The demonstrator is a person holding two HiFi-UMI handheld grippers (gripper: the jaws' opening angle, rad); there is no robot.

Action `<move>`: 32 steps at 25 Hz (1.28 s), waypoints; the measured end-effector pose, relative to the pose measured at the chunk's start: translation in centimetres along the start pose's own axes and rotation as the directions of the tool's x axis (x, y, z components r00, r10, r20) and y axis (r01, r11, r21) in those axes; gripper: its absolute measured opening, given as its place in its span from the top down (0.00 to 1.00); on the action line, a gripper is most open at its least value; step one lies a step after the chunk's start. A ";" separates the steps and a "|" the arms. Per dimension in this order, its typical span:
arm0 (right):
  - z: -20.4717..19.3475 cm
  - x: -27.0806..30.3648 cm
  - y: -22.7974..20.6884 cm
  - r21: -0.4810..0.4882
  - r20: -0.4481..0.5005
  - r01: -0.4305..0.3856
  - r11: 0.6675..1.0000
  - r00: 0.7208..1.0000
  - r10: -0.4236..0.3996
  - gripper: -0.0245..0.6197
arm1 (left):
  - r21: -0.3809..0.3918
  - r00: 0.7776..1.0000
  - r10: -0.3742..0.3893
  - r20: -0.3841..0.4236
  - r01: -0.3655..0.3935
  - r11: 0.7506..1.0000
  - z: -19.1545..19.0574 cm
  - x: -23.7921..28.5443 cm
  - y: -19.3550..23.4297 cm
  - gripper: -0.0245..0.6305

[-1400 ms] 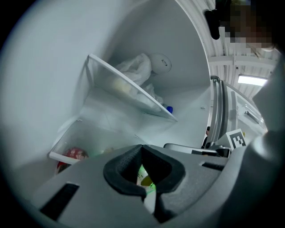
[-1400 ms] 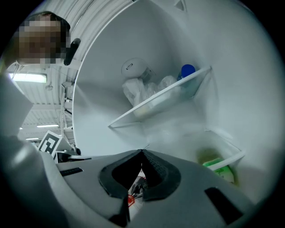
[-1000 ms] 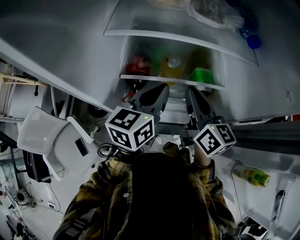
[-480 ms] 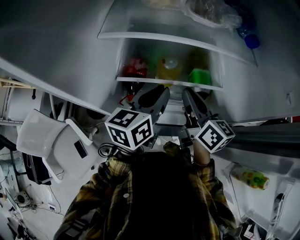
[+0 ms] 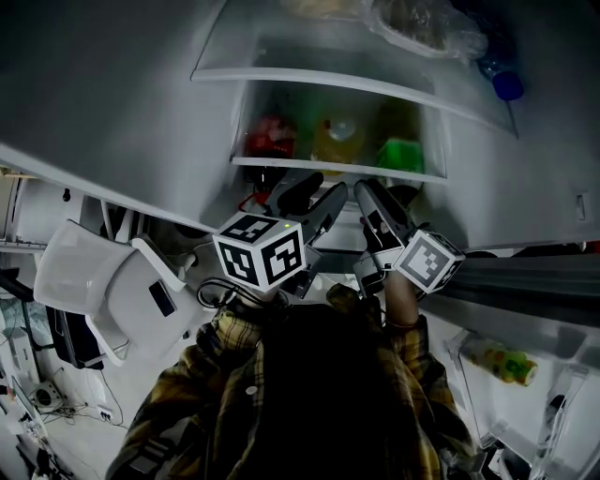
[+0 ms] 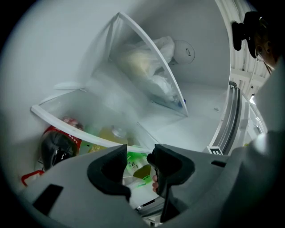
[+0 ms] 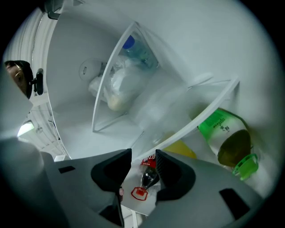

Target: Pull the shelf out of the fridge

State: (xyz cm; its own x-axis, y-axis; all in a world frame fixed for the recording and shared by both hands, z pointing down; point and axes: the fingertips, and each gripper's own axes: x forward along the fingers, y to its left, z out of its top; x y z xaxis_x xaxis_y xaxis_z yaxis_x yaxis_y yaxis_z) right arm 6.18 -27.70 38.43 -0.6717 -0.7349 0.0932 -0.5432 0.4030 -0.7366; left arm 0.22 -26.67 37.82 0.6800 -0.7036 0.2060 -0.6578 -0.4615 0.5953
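Observation:
The fridge shelf is a glass panel with a white front rim, carrying a red cola bottle, a yellow bottle and a green bottle. My left gripper and right gripper sit side by side just under that rim. Both have just been opening. In the left gripper view the left gripper gapes below the rim, with nothing between the pads. In the right gripper view the right gripper is likewise open, the rim above it and the cola bottle seen beyond the gap.
An upper shelf holds a bagged food item and a blue-capped bottle. A white chair stands at the left. The open door's bin at the right holds a bottle. Fridge walls close in on both sides.
Both grippers have sunk slightly and rolled. Their jaws, shut a second ago, now stand apart.

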 end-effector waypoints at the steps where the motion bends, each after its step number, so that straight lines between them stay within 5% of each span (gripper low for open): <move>1: 0.0 0.1 -0.2 0.011 -0.002 0.001 1.000 1.000 -0.001 0.71 | -0.013 1.000 0.000 -0.005 0.000 1.000 -0.2 0.1 0.2 0.67; 8: -0.2 0.6 -1.3 0.101 0.005 -0.009 0.995 1.000 0.009 0.70 | -0.138 1.000 0.000 -0.015 -0.002 0.990 -1.0 0.8 2.0 0.58; 19: 0.3 1.9 -2.9 0.232 0.009 -0.041 0.972 0.999 0.039 0.70 | -0.347 0.998 -0.028 0.058 0.046 0.937 0.3 2.2 4.1 0.58; 32: 1.8 3.7 -3.9 0.272 0.041 -0.053 0.961 0.998 0.043 0.70 | -0.421 0.996 -0.011 0.093 0.049 0.906 1.1 3.9 5.6 0.59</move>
State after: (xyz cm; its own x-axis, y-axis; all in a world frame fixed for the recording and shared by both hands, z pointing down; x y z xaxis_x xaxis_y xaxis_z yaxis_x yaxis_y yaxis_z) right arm 6.75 -32.96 40.44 -0.6733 -0.7386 0.0338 -0.3496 0.2777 -0.8948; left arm -1.17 -32.63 41.08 0.6540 -0.7459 0.1261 -0.4258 -0.2252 0.8763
